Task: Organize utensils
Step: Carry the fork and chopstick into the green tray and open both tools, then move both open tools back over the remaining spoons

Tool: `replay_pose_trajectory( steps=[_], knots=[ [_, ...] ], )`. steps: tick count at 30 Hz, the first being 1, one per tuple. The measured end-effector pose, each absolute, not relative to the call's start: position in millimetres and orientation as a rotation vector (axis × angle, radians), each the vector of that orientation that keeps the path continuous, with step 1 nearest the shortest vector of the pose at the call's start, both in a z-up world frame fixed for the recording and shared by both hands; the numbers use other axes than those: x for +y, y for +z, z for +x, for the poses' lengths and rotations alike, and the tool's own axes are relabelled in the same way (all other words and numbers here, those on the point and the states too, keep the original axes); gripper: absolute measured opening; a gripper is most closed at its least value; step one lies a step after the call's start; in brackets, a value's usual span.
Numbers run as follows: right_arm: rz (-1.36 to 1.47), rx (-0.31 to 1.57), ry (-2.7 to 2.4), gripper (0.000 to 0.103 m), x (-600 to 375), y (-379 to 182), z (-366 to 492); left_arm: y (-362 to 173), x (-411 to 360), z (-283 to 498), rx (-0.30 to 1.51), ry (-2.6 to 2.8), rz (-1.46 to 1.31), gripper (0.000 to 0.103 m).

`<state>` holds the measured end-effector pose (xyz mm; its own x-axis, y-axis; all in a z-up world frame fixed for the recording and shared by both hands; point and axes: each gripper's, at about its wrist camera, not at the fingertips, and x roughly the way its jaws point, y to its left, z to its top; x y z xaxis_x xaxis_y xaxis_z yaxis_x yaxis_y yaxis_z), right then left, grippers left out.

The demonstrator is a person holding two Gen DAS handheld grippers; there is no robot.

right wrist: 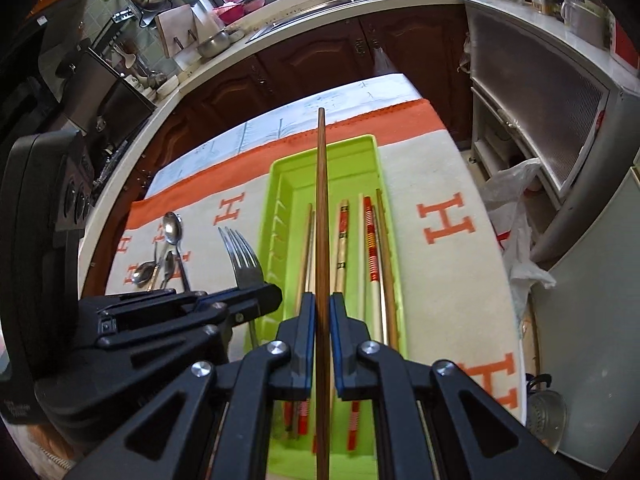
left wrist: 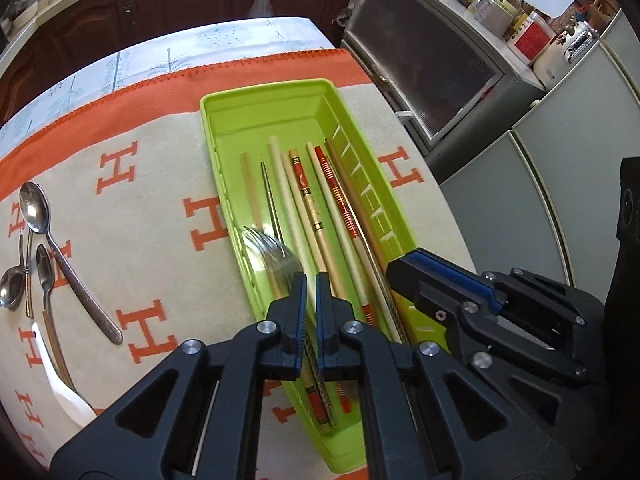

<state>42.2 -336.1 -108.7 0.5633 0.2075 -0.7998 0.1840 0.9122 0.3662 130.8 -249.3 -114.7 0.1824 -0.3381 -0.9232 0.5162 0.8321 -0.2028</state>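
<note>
Two grippers over green tray [right wrist: 276, 200]: left gripper [left wrist: 311, 280] fingers pinch fork [left wrist: 268, 248], right gripper [right wrist: 319, 300] fingers pinch brown chopstick [right wrist: 321, 200]; loading step, next probably lower and release both inside.

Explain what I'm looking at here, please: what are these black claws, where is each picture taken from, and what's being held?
These are two hand-held claws, each carrying a wide-angle camera that looks along its two fingers. The left-wrist picture shows the left claw shut on a metal fork above a green tray; the right claw pokes in from the side. The right-wrist picture shows the right claw gripping one dark wooden chopstick over the same tray, where several chopsticks already lie. Still out on the orange-and-cream cloth are metal spoons and a white spoon.
</note>
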Motion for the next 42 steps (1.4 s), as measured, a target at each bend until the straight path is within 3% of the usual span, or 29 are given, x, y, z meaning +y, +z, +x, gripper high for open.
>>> replay_pose_trajectory(
  steps=[18,42],
  knots=[
    [0.462,1.009,0.002,0.011,-334.6,-119.9,34.7,-92.0,-218.8,105.4,1.176,-0.551,0.162,0.034],
    [0.403,1.040,0.054,0.011,-291.5,-116.2,18.0,-105.1,-90.0,90.2,1.116,-0.300,0.100,0.034]
  ],
)
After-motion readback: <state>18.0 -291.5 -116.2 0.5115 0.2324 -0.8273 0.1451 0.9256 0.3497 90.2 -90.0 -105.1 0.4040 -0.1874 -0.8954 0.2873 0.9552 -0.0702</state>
